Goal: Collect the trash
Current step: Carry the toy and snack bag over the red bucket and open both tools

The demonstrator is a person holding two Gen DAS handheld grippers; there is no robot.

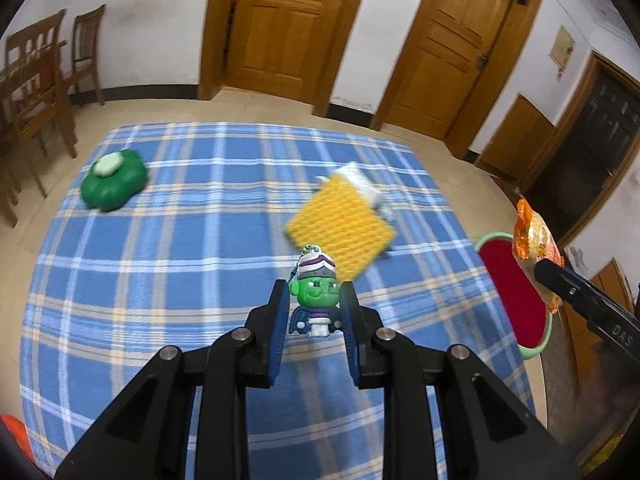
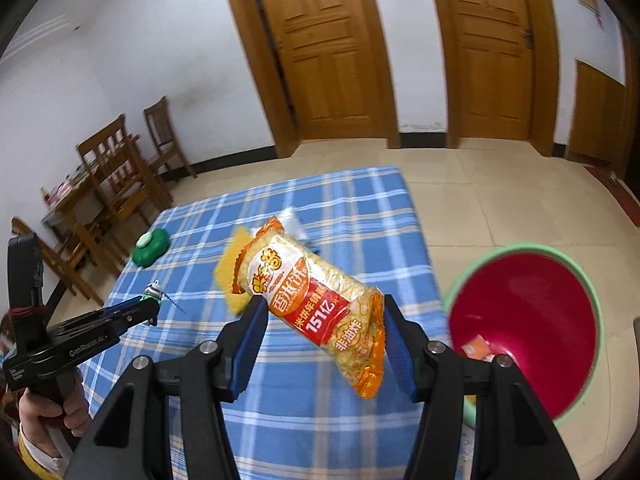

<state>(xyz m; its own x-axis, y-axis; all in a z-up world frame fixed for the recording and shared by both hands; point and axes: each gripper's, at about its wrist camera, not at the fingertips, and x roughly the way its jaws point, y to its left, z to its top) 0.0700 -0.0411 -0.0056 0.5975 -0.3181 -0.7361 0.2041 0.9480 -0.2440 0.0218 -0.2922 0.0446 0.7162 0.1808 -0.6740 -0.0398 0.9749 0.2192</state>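
plaid tablecloth (image 2: 320, 420) edge borders bare floor (image 2: 500, 200) beside the red bin (image 2: 520, 320).

Your left wrist camera is riding just behind the left gripper (image 1: 315, 304), looking forward and down along its fingers at the blue plaid cloth (image 1: 180, 240), close above it, with two wooden doors (image 1: 280, 24) beyond. Your right wrist camera is sitting behind the right gripper (image 2: 324, 316), tilted down likewise, facing the same doors (image 2: 328, 48). Both views are sharing the cloth (image 2: 320, 420), green object (image 1: 114, 180) (image 2: 152, 250), yellow sponge (image 1: 340, 228) (image 2: 230, 276), red bin (image 1: 516, 300) (image 2: 528, 320) and chairs (image 1: 36, 80) (image 2: 116, 176). Each is catching the other gripper at its edge.
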